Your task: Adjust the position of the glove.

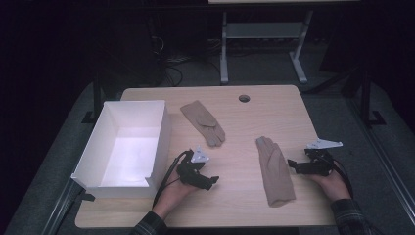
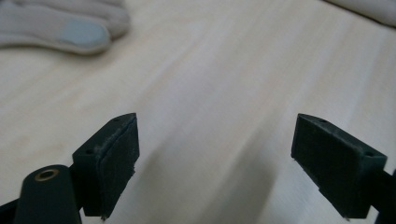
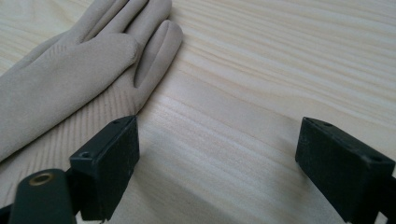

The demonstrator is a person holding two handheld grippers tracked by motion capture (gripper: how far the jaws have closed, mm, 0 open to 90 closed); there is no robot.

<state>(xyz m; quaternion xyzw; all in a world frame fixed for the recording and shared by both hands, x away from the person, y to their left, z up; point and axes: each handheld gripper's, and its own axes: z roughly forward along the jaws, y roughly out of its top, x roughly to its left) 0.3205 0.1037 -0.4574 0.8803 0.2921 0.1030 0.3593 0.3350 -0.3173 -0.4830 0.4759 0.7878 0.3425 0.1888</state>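
**Gloves on table, both grippers spread and empty, right one lined up on the near glove**

Right gripper (image 1: 295,165) sits low at the table's right side, jaws spread wide, nothing between them. Near glove (image 1: 274,171) lies just to its left, the gripper's nose nearly at the glove's edge. In the right gripper view that glove (image 3: 70,79) reaches the gripper's left jaw while bare wood shows between the jaws, so it's beside the glove, not around it.

Key geometry: the near glove's long axis runs roughly away from the person, fingertips at the far end, cuff at the near end, tilted slightly to the right. The right gripper points across that axis at about mid-length. A short sideways push left should put the jaws over the glove body; my read is that's the next move.

Left gripper (image 1: 211,182) is also spread and empty, resting in front of the white box (image 1: 161,132) and pointing right. In the left gripper view, plain table (image 2: 210,70) lies between the jaws, with a glove fingertip bearing a grey pad (image 2: 81,35) at the upper left.

Far glove (image 1: 204,121) lies farther back, diagonal, cuff toward the far left, fingers toward the near right. It's just right of the box and nearer the left gripper than the right.

Obstacles: none between either gripper and its glove. The box is open-topped and looks empty. It's the likely drop point, and the right gripper's glove has the longer trip, past the left hand (image 1: 173,191).

Risk: flat thin fabric on wood means the jaws may skid over it rather than pinch a fold.
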